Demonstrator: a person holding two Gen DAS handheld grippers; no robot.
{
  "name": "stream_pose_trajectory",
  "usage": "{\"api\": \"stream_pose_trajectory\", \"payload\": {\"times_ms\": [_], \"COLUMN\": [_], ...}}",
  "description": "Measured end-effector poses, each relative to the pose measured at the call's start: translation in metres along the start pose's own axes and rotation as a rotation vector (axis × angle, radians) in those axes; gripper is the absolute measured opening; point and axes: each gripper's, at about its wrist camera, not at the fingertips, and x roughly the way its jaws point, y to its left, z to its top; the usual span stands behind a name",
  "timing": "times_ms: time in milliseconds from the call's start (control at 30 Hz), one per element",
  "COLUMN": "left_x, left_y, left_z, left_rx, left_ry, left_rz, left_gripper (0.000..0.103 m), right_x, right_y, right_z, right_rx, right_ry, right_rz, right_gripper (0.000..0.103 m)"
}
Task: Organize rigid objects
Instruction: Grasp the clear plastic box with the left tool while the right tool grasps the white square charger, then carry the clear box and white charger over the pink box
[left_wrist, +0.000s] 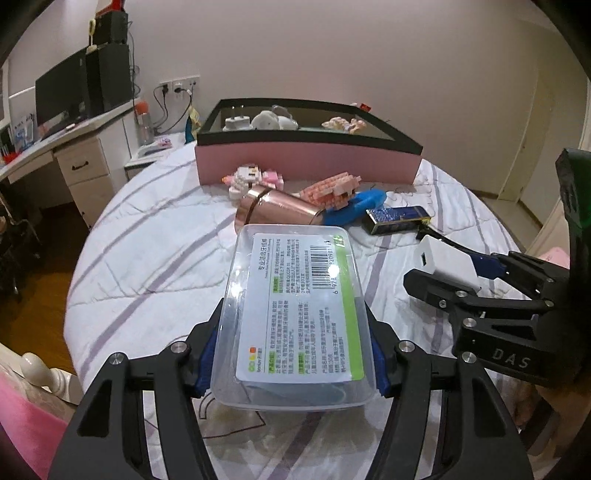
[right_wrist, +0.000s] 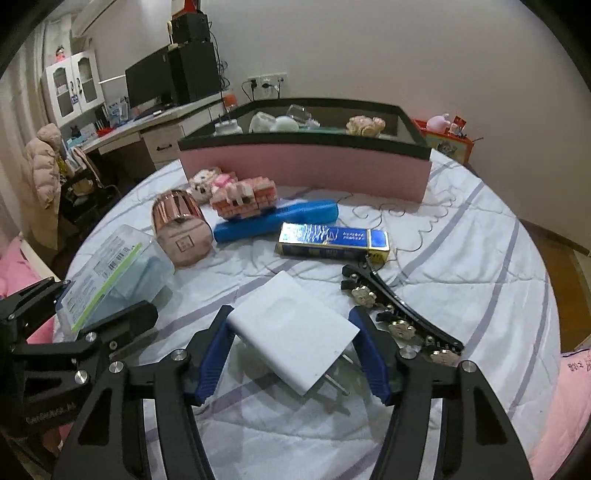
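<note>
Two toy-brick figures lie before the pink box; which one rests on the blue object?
The salmon-pink brick figure, propped on the blue object; the white-and-pink brick figure lies behind it on the bedspread.

Your clear floss box (left_wrist: 295, 317) hides the bed (left_wrist: 147, 258) beneath it, and its label print is too small to read. The pink bin (right_wrist: 306, 168) wall conceals the lower parts of what lies inside. In the right wrist view, the white charger (right_wrist: 291, 328) covers most of its own prongs, and the hair clip (right_wrist: 399, 314) runs behind your right claw (right_wrist: 291, 354) finger.
</note>
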Motion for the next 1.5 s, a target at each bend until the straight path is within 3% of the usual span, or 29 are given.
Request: {"api": "stream_pose_trajectory", "payload": {"times_ms": [133, 200, 300, 800, 1067, 1300, 1500], "left_x": [-0.012, -0.019, -0.033, -0.072, -0.066, -0.061, -0.042], "left_y": [-0.003, -0.01, -0.01, -0.021, -0.023, -0.019, -0.011], "left_z": [0.009, 0.015, 0.025, 0.065, 0.083, 0.096, 0.123], "left_rx": [0.003, 0.041, 0.022, 0.007, 0.001, 0.0, 0.006], "left_ry": [-0.037, -0.063, -0.103, -0.274, -0.293, -0.338, -0.333], "left_rz": [0.011, 0.05, 0.007, 0.044, 0.053, 0.128, 0.138], "left_gripper": [0.064, 0.064, 0.064, 0.064, 0.064, 0.064, 0.064], "right_x": [-0.015, -0.024, -0.038, -0.091, -0.088, -0.074, -0.055], "right_y": [-0.003, -0.005, -0.006, -0.005, -0.007, -0.011, -0.018], "right_z": [0.004, 0.008, 0.016, 0.046, 0.061, 0.079, 0.107], "right_rx": [0.006, 0.013, 0.008, -0.002, -0.016, -0.023, -0.034], "right_ry": [-0.039, -0.066, -0.105, -0.32, -0.329, -0.333, -0.328], "right_rz": [-0.004, -0.003, 0.001, -0.017, -0.02, -0.012, 0.003], "right_gripper": [0.065, 0.065, 0.065, 0.065, 0.065, 0.065, 0.065]}}
